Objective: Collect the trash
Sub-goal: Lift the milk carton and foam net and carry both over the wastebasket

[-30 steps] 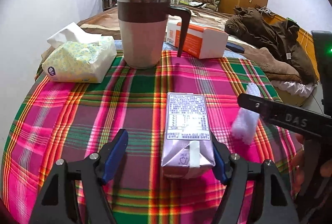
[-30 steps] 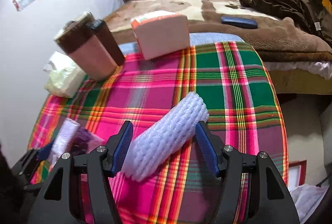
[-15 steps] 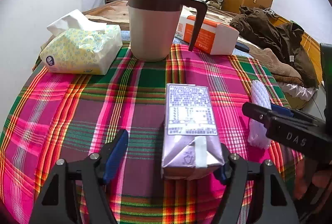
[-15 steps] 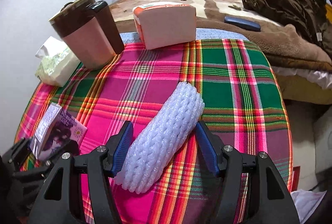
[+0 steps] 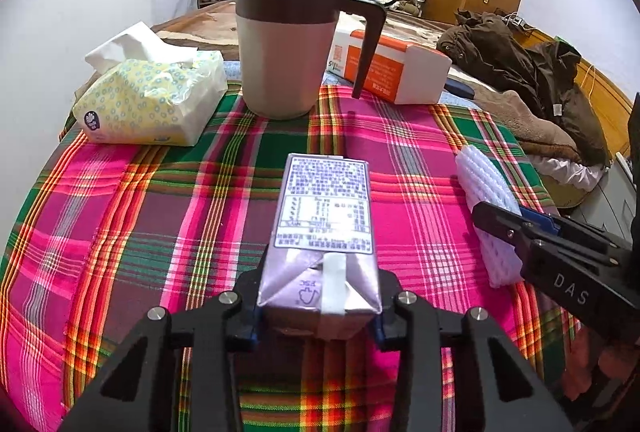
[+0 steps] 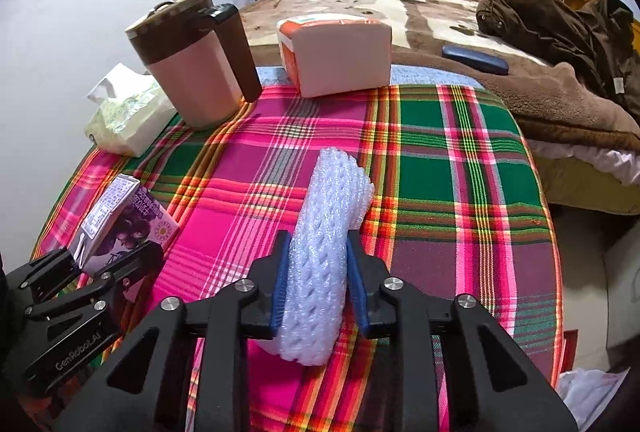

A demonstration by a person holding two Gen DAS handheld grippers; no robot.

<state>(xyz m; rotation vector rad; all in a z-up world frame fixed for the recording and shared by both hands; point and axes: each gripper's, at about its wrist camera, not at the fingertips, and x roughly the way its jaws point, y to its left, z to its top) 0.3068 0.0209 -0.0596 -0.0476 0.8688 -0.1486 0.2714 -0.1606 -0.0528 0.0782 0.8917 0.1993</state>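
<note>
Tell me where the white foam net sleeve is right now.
The white foam net sleeve is clamped in the right gripper over the plaid tablecloth, right of the purple drink carton held by the left gripper.

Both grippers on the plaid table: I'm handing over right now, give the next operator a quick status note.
Left gripper: shut on the purple drink carton, which lies lengthwise on the plaid tablecloth.
Right gripper: shut on the white foam net sleeve, squeezing it.
Done: both trash pieces gripped.
Left: lift both and carry them to a bin; none is in view.
Mug, tissue pack and orange box stand at the far edge, untouched.
</note>
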